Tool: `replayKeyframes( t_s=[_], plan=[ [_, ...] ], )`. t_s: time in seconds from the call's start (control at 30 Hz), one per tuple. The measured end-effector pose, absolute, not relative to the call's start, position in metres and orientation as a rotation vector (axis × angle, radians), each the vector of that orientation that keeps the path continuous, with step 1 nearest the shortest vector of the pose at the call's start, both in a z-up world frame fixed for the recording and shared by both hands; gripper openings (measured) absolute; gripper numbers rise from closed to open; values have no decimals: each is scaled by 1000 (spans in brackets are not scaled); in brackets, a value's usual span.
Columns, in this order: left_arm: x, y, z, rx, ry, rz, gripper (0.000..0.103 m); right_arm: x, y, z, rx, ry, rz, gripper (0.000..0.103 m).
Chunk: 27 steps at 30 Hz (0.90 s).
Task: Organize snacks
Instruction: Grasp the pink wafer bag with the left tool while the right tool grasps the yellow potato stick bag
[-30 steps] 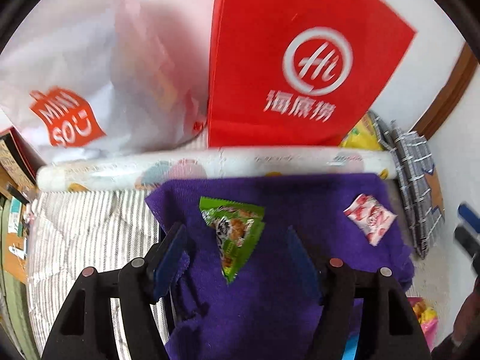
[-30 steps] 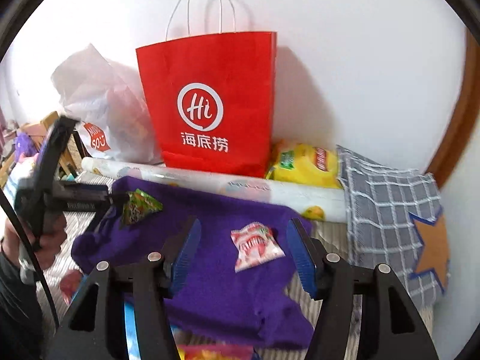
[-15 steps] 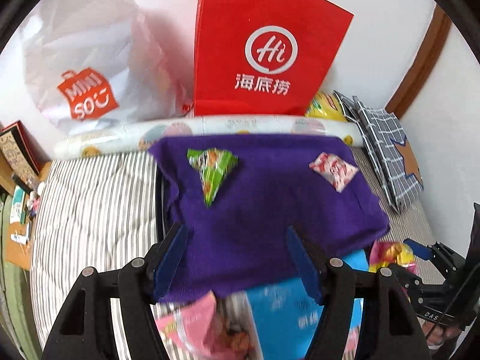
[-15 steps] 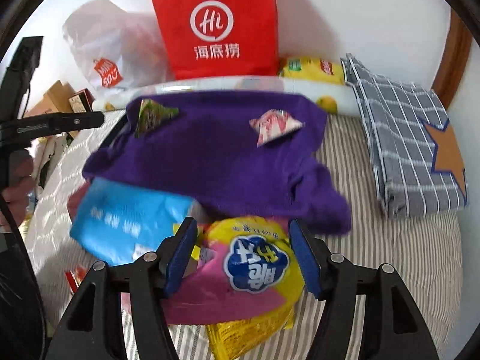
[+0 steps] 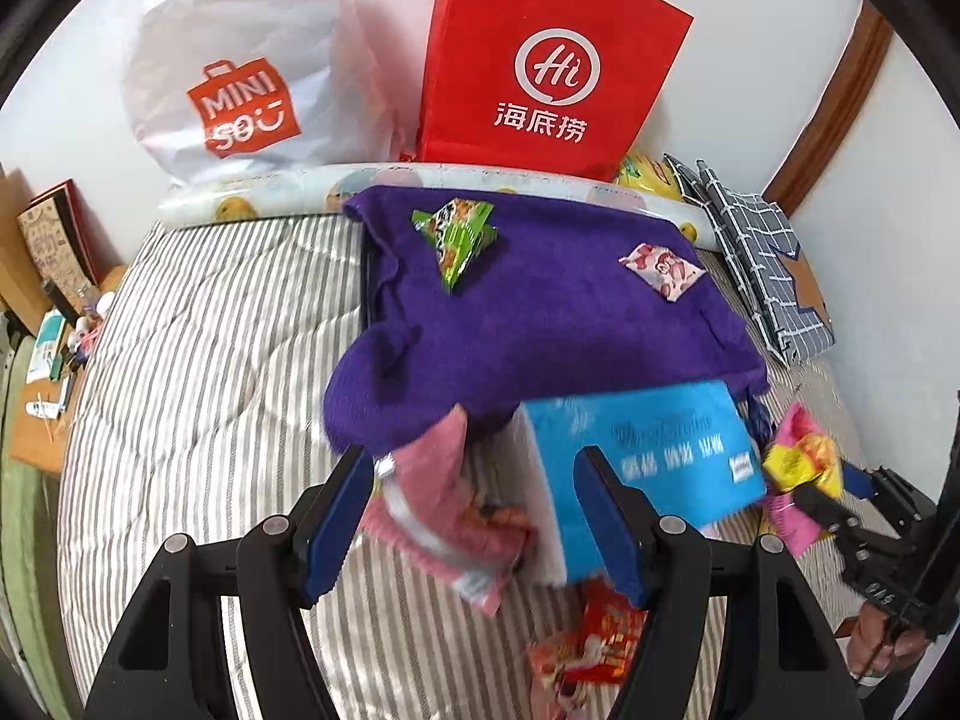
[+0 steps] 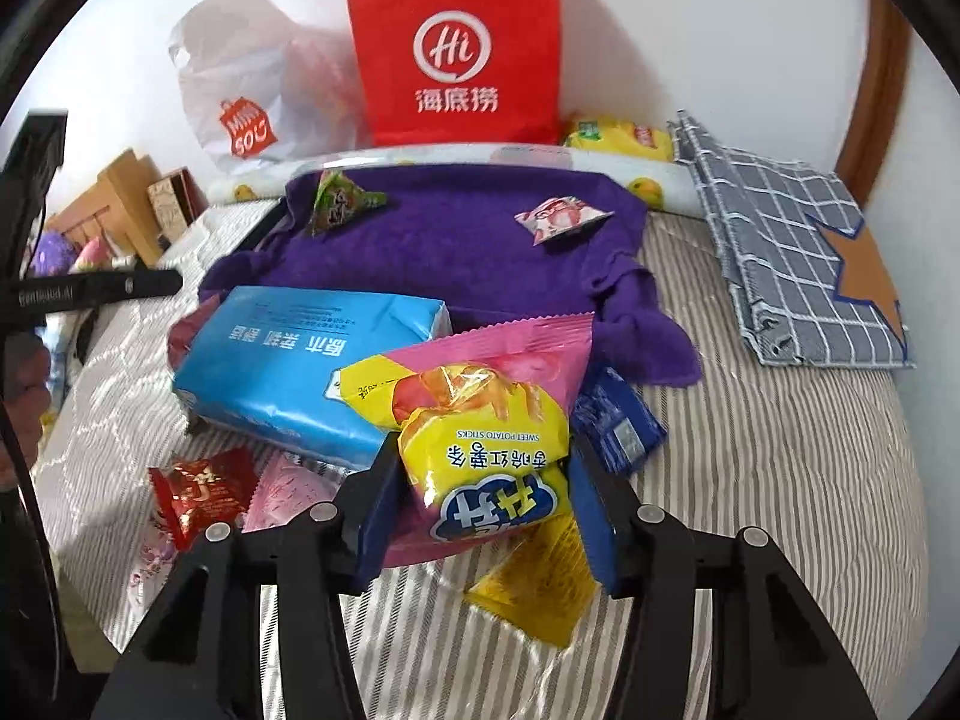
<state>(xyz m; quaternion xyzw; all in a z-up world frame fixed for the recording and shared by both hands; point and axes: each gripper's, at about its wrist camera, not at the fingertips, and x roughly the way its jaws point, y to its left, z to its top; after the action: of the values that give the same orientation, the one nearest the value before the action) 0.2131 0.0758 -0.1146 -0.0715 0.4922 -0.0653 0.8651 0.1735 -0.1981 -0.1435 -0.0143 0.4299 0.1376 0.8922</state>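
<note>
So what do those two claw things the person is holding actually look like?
Both look alike. The left gripper and right gripper are matte black plastic frames with triangular cut-outs and round silver pivot screws, and each ends in two blue fingers. Seen from the right camera, the left one carries small pale lettering, too blurred to read.

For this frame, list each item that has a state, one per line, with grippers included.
Left gripper: open, over a pink snack packet, not gripping.
Right gripper: closing on the yellow-pink sweet potato sticks bag; grip unclear.
Blue rectangular pack: lying flat on the striped bed.
Green triangular packet: resting on the purple cloth.
Red-white triangular packet: resting on that cloth.
Red paper bag: upright against the wall.
</note>
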Motion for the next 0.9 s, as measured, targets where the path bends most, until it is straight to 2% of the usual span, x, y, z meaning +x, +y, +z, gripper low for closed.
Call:
replayKeyframes(
  t_s=[0.33, 0.6, 0.9],
  plan=[
    [179, 81, -135, -169, 1043, -139, 67, 117, -202, -121, 45, 786, 252, 52],
    [164, 86, -158, -148, 1062, -128, 67, 86, -195, -137, 20, 790, 230, 52],
    [186, 102, -150, -269, 1008, -121, 67, 73, -196, -155, -24, 817, 195, 52]
  ],
)
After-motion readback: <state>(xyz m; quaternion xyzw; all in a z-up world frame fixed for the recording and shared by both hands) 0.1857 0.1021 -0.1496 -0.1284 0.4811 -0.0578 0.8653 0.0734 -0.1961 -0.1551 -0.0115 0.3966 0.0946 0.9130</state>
